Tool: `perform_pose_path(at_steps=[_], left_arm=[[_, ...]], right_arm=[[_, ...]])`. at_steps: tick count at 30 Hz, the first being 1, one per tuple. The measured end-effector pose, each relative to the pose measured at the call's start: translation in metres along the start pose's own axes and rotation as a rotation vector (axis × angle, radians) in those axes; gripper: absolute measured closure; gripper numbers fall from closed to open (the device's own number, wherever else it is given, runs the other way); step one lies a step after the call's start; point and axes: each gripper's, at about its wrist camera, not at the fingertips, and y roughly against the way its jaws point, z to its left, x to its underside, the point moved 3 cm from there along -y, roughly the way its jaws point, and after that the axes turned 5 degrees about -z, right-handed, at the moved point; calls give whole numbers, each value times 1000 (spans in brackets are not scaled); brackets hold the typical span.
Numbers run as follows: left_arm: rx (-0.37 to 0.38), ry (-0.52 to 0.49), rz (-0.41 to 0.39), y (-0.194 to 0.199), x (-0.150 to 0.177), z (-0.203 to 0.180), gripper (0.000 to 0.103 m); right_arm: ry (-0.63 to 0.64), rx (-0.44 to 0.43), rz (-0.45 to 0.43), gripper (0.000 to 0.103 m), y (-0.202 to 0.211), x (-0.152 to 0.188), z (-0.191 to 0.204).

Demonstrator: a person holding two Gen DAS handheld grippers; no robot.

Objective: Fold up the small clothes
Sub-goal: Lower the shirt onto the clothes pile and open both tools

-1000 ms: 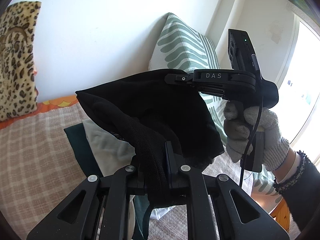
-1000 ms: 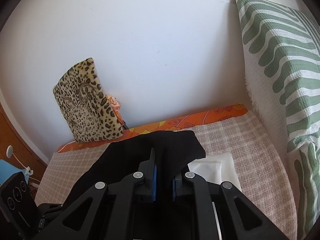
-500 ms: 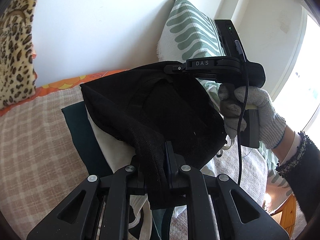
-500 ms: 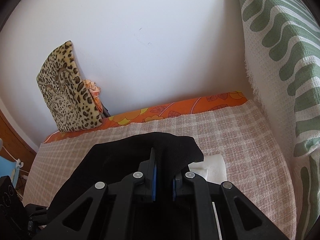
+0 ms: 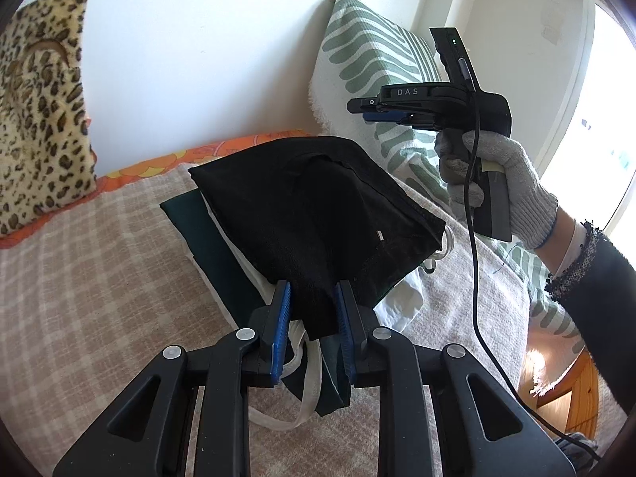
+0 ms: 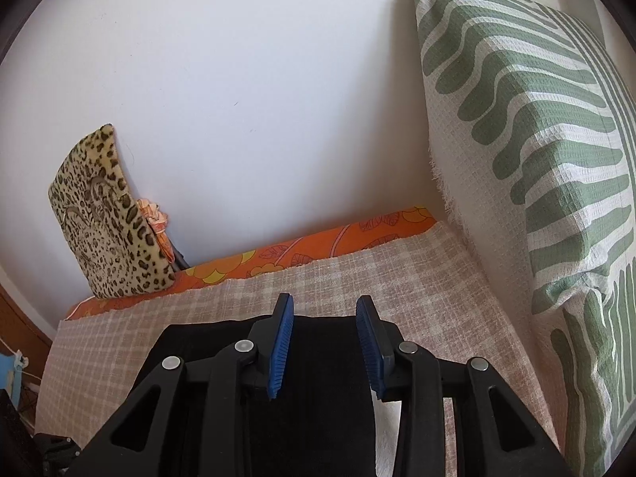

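Released since half a second ago: right tool (image 5: 371,109) now hangs above and beyond the black garment (image 5: 318,214), fingers parted and empty in its own view (image 6: 324,338). Left tool (image 5: 312,314) has spread its fingers, the near hem loose between them, contact uncertain. Garment lies folded atop the stack of dark green (image 5: 206,238) and white clothes (image 5: 401,298) just ahead on the bed (image 5: 99,278). This piece looks done; unfolded items left are not visible. Striped pillow (image 5: 365,63) crowds the right, leopard cushion (image 5: 39,111) far left.
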Motion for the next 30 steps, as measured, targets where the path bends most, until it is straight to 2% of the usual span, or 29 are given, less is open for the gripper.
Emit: perform_pose_path(at_steps=[4,7,13,18,19,21,25,27,30], left_arm=[[2,11,-15,4,-6,0,82],[-8,15,-18,6,-6,1,82],[-33,15,-16,15,0,6,82],[-44,20,-16,21,2,8,81],[-46,18,-19,23,2,8,79],[-53,17,-36,30,2,6,67],[-55,19,-51,41,-1,5,63],[-60,15,-62,48,-1,3,48],[-64,10,-79,61,-2,0,42]], right_arm=[[166,-45,34,73,-8,20,54],[205,-49,87,73,-29,39,72],[189,-6,193,73,-65,81,64],[153,-7,202,77,-72,90,55],[147,-10,192,77,-68,86,56],[116,-28,162,75,-57,79,57],[40,-54,91,73,-32,64,56],[15,-69,69,73,-19,61,57],[13,-73,43,72,1,59,62]])
